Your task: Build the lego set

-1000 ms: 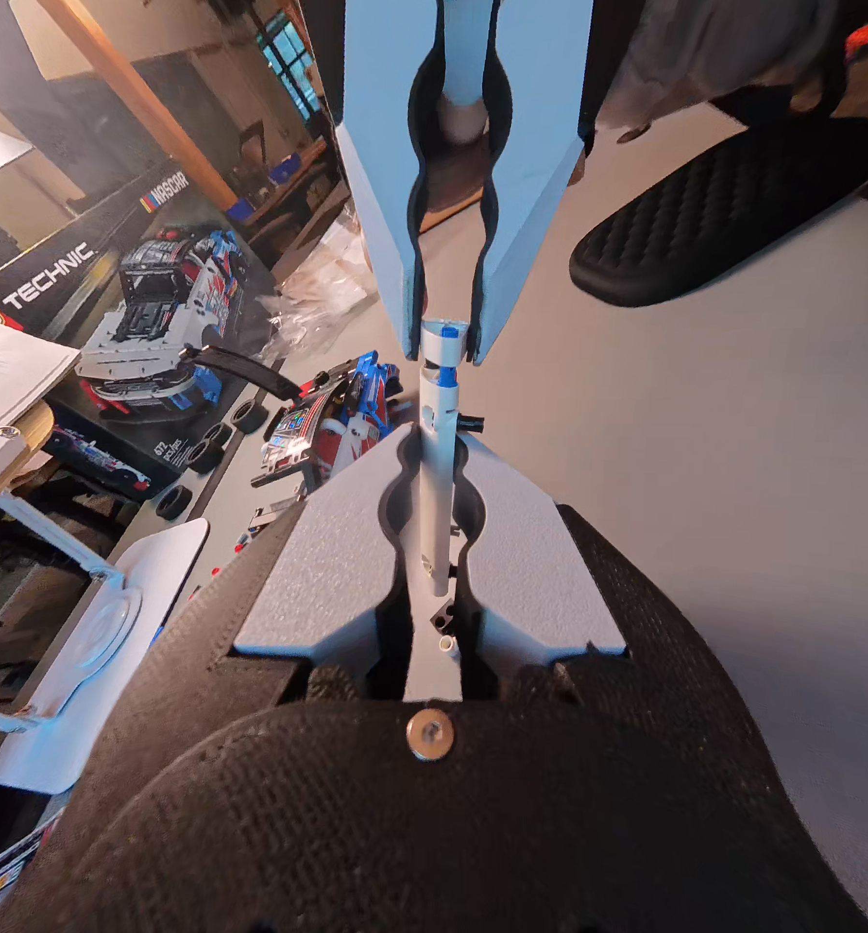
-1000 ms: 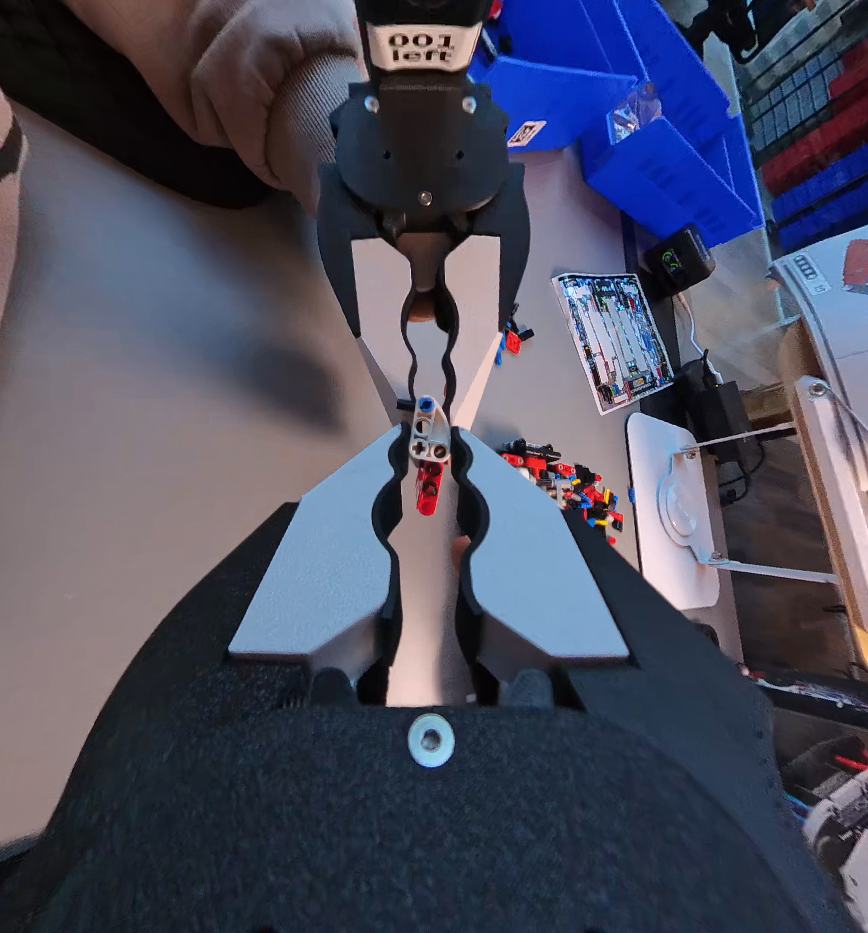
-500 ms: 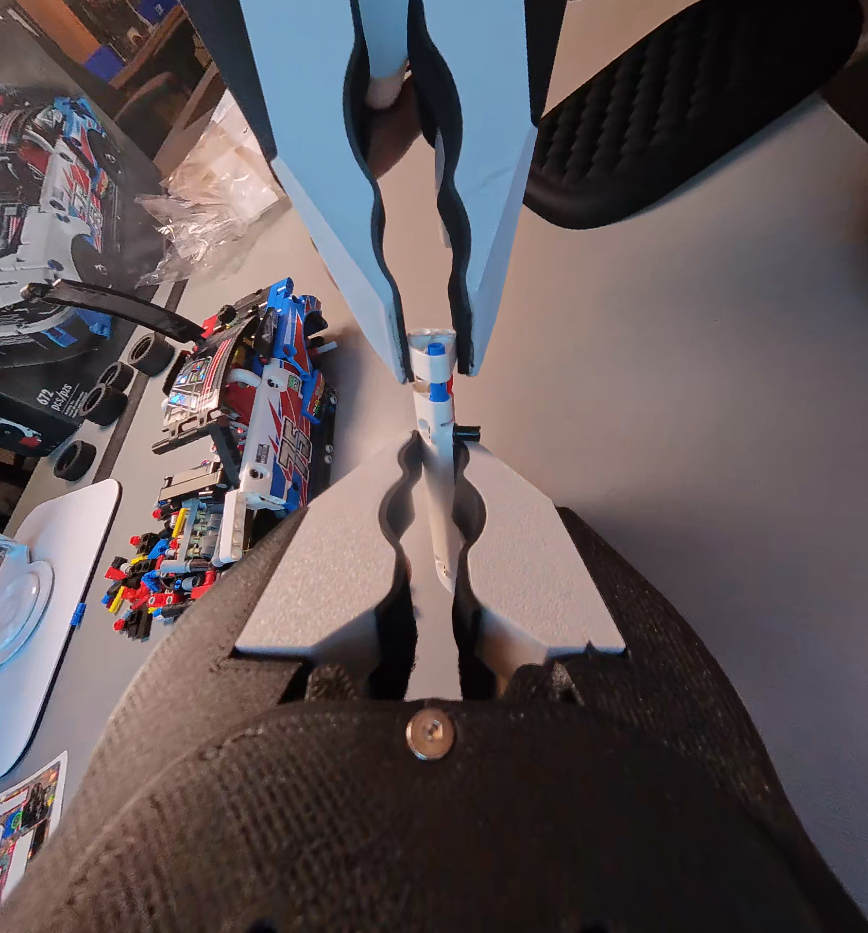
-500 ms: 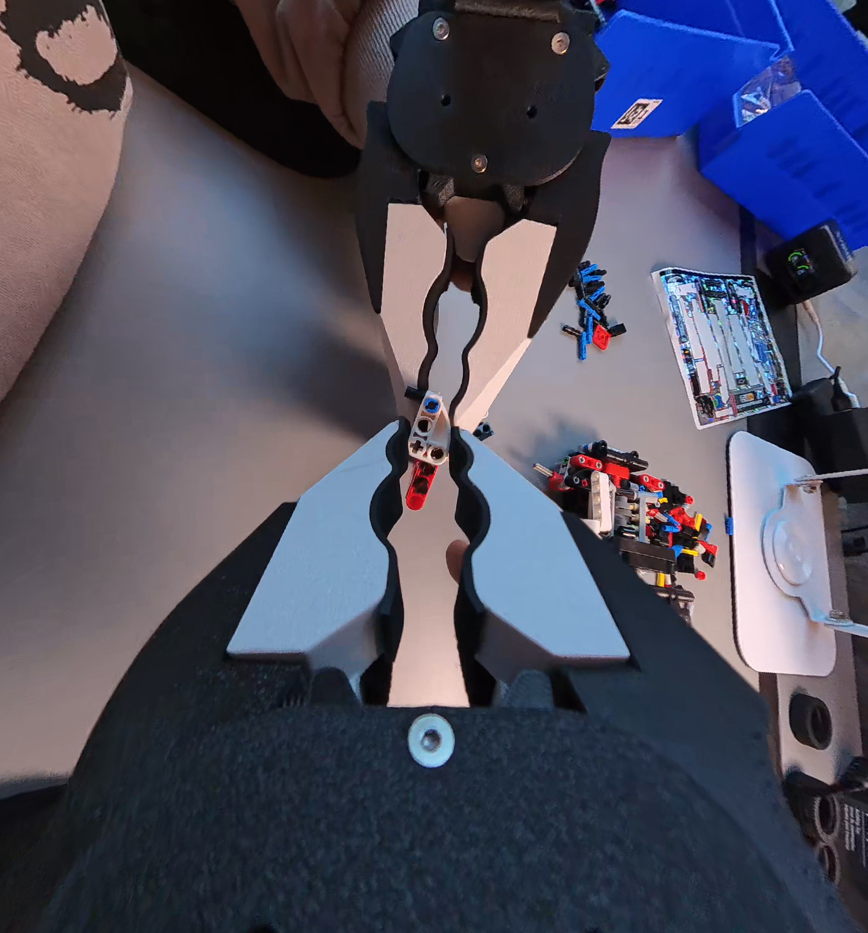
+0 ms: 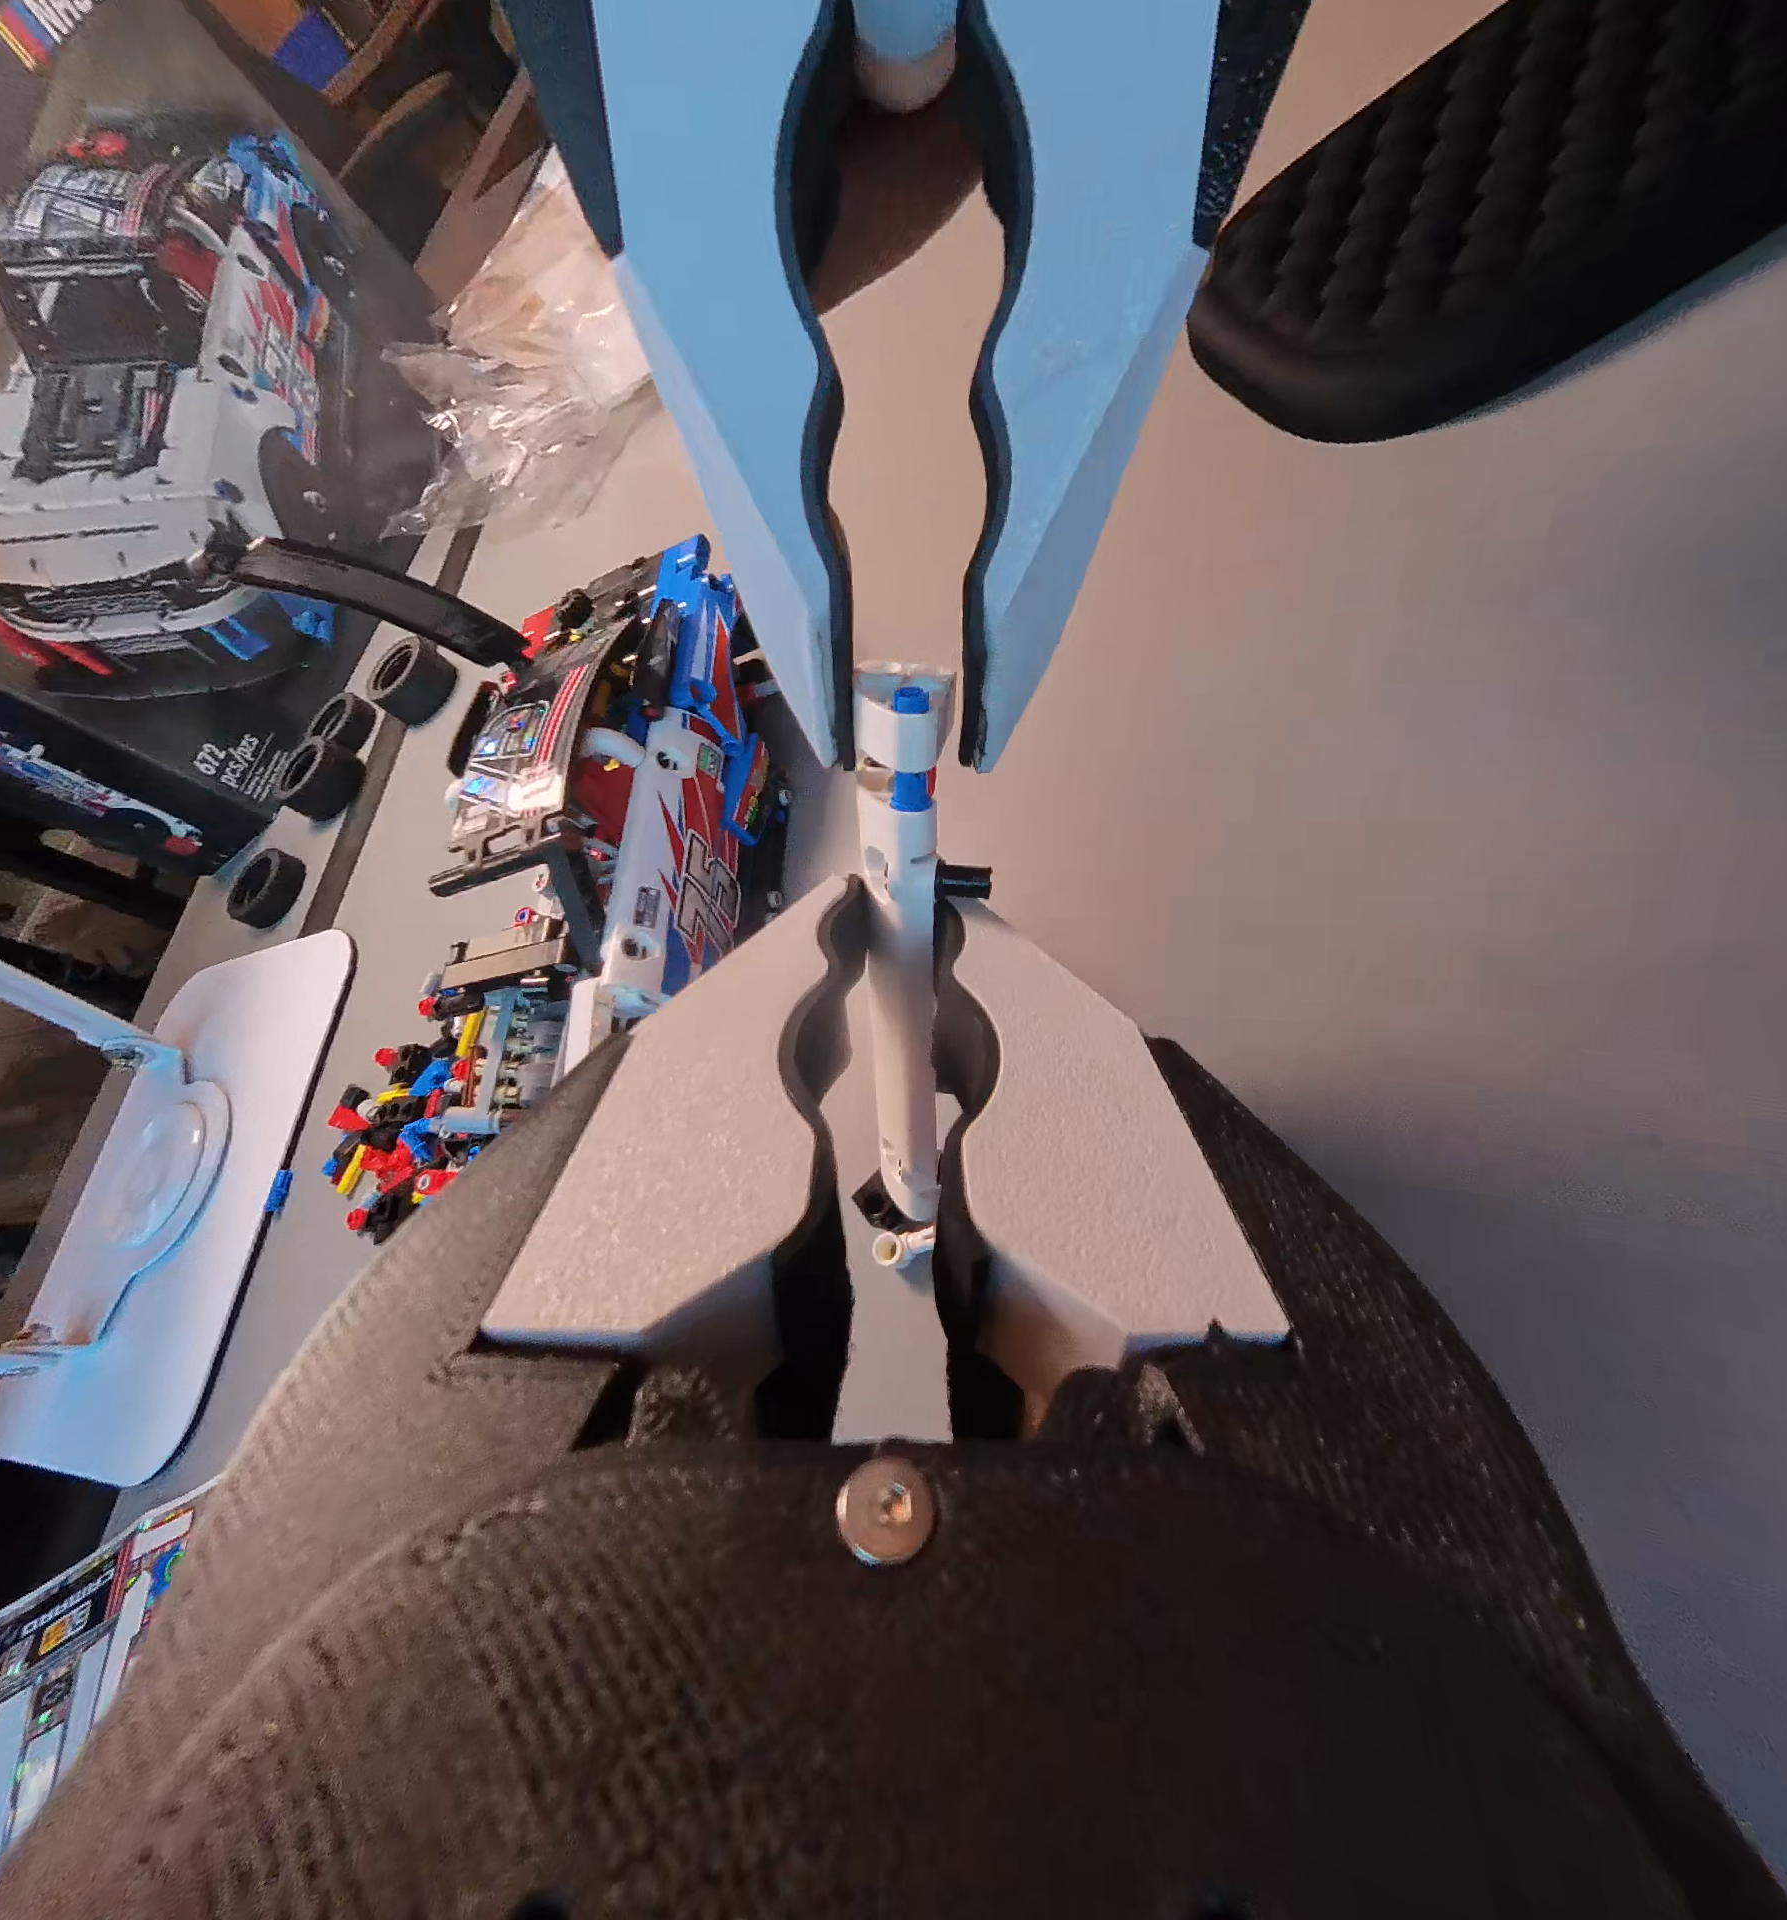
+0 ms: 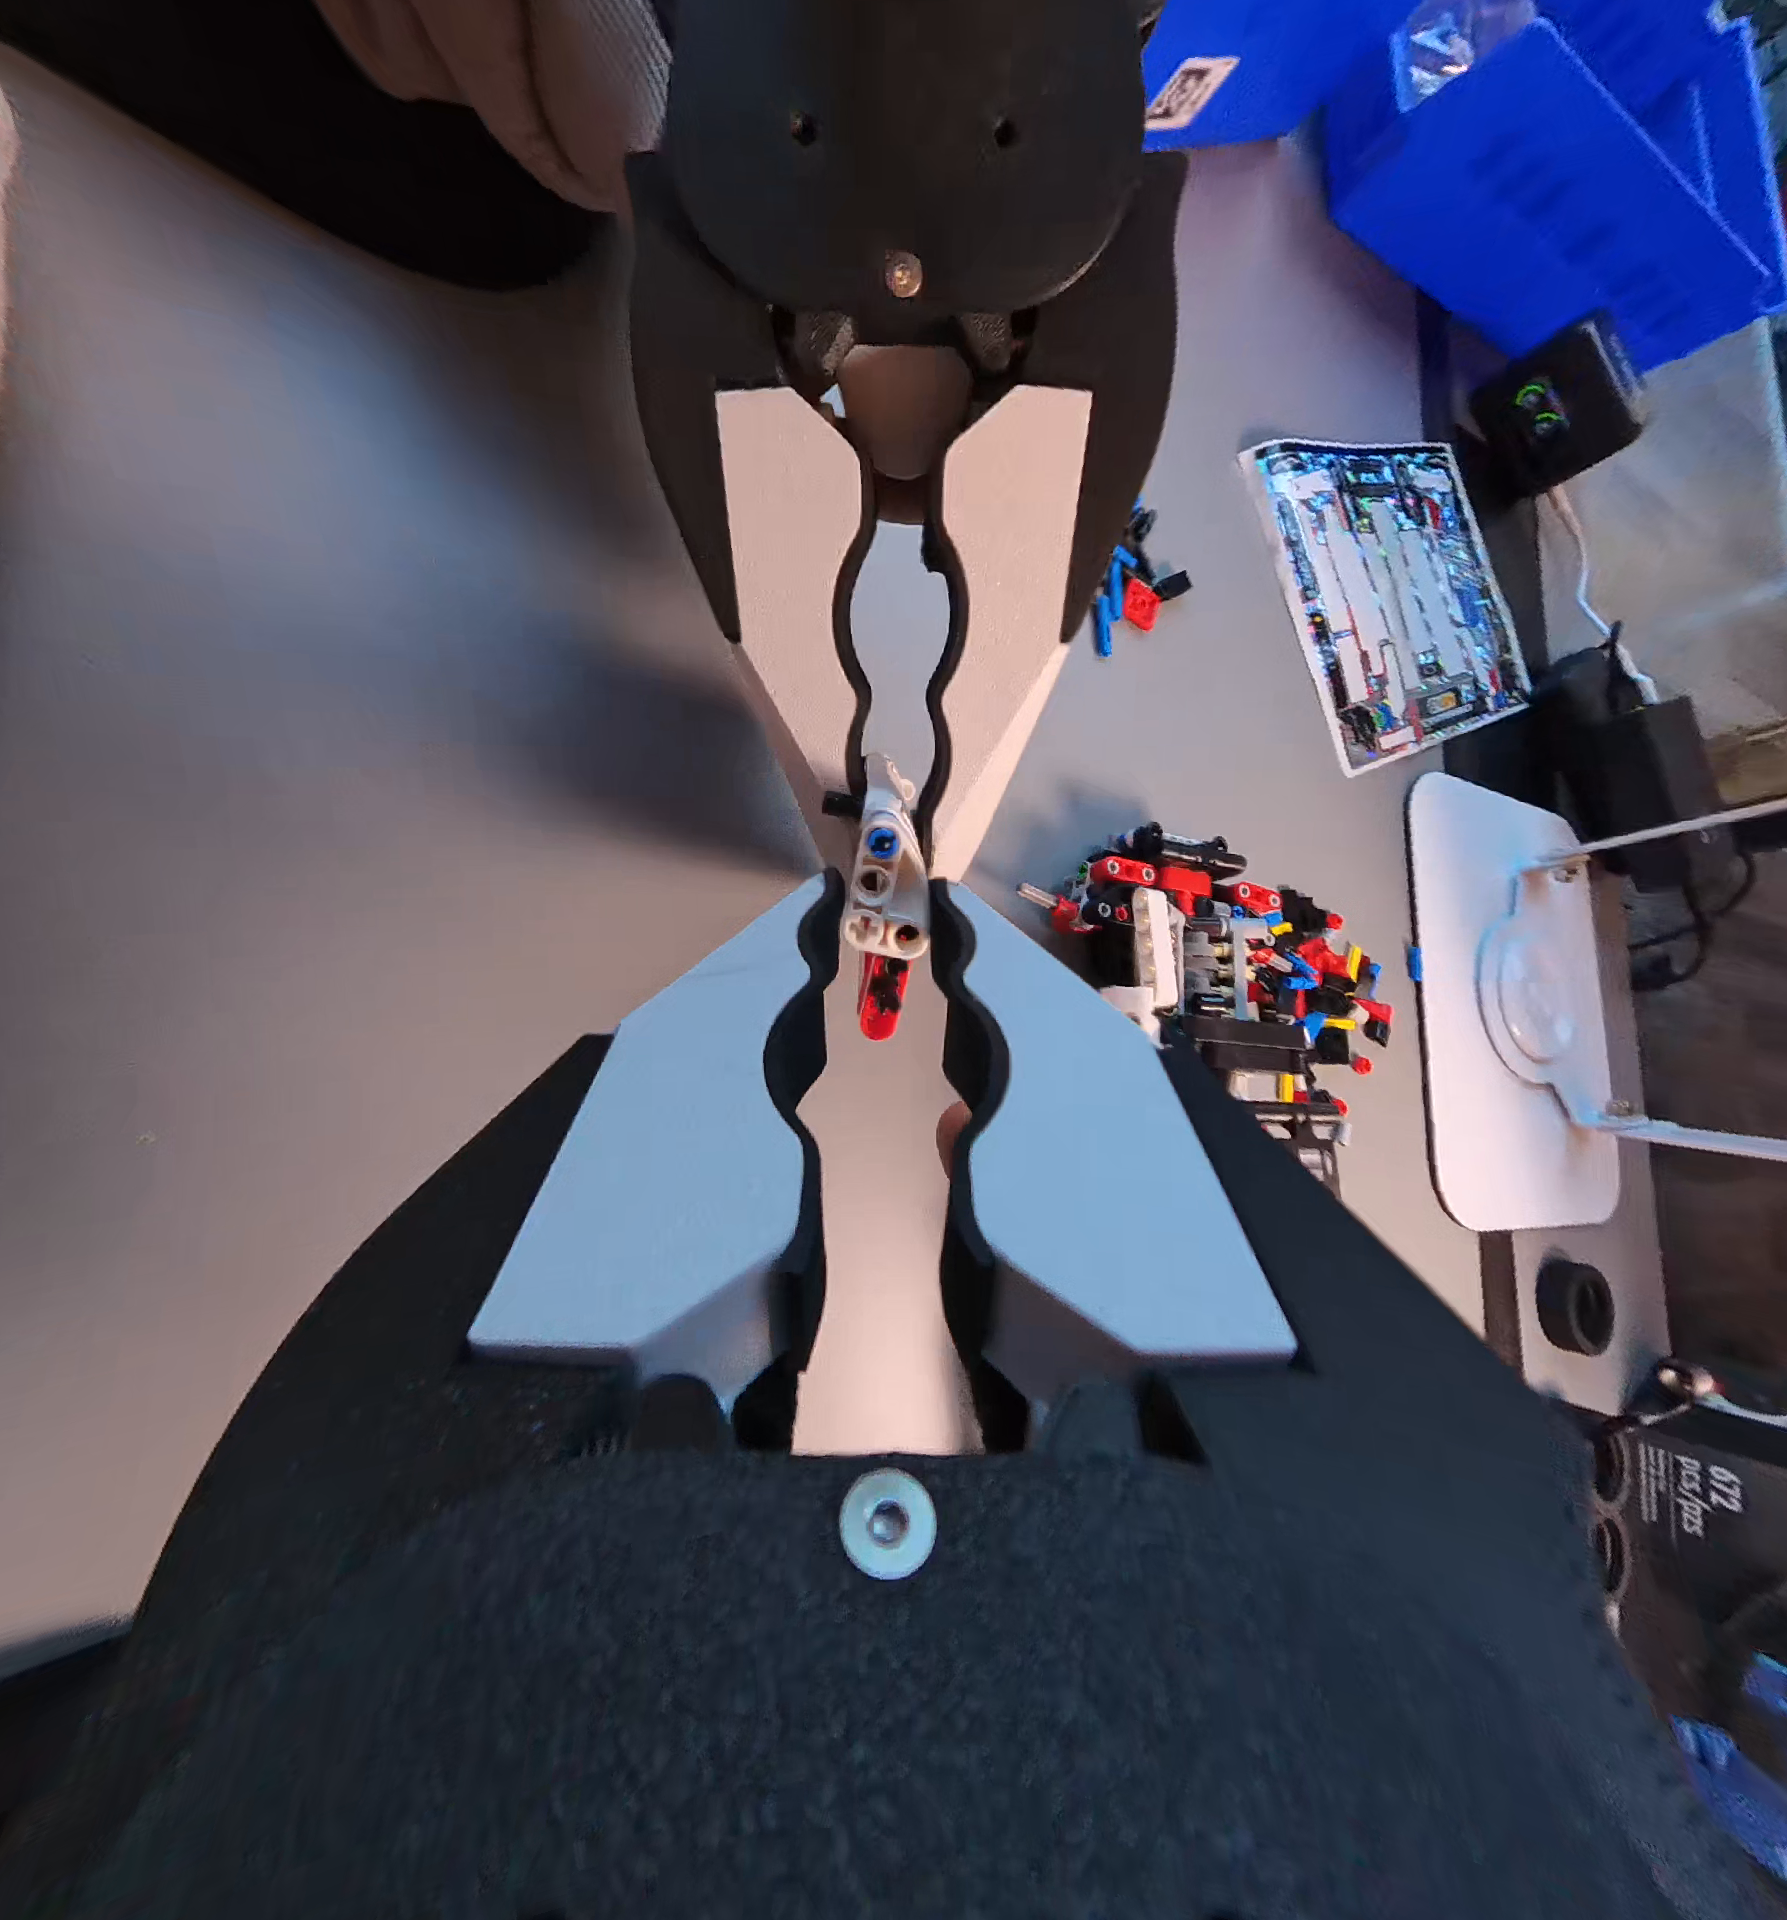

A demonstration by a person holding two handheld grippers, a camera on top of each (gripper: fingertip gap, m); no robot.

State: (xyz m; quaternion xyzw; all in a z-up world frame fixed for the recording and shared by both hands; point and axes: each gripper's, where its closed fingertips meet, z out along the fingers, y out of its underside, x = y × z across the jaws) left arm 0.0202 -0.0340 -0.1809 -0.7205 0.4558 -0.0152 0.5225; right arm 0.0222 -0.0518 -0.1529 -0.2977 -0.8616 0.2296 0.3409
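Note:
My left gripper is shut on a long white beam with a black pin sticking out on its right side. At the beam's far end sits a small white connector with a blue pin. My right gripper reaches in from above and closes on that connector. In the right wrist view my right gripper holds the white connector, with a red piece hanging from it toward the camera. The left gripper faces it, tip to tip. Both are held above the grey table.
A partly built race car and loose parts lie to the left, with tyres, the set box and plastic bags. A chassis, sticker sheet, blue bins and white stand base lie to the right. Both grippers' tips are close together, under 4 cm apart.
Both grippers have stayed tip to tip on the joined white parts. The pair has swung over the table, so the race car and loose parts now show closer in both views.

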